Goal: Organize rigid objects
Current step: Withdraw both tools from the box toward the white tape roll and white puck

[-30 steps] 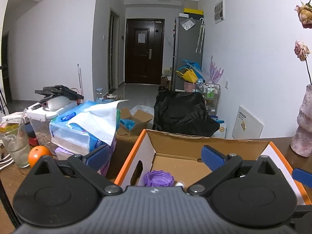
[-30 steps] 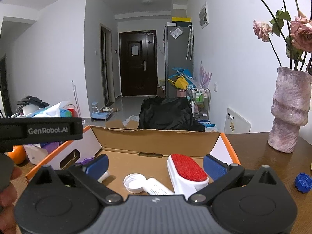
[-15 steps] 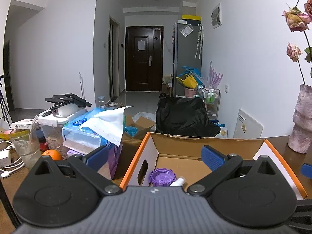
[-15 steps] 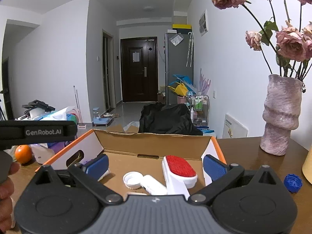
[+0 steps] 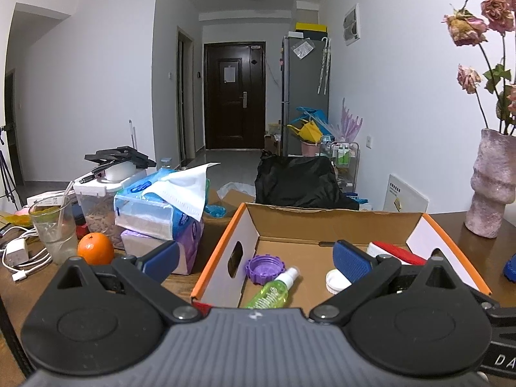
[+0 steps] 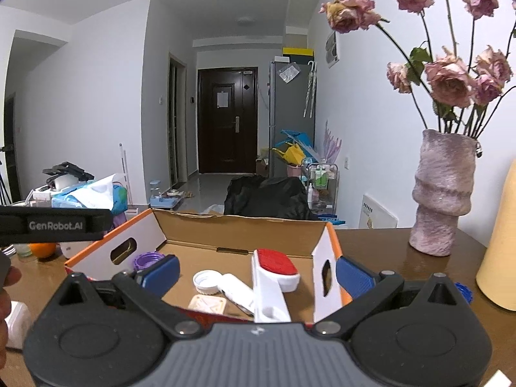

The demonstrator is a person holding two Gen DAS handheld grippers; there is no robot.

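Your left gripper (image 5: 256, 256) and right gripper (image 6: 256, 272): both spread wide, empty; cardboard box (image 6: 238, 233) frame centre.

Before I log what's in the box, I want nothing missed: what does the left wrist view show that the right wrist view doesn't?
Only the left wrist view shows the green spray bottle lying in the cardboard box, plus the glass cup and charger on the table. Only the right wrist view shows the small beige square piece, the white tube and the lint brush's white handle. Both show the purple cap, white cap, red lint brush head, orange and vase. Both tools are open and empty.
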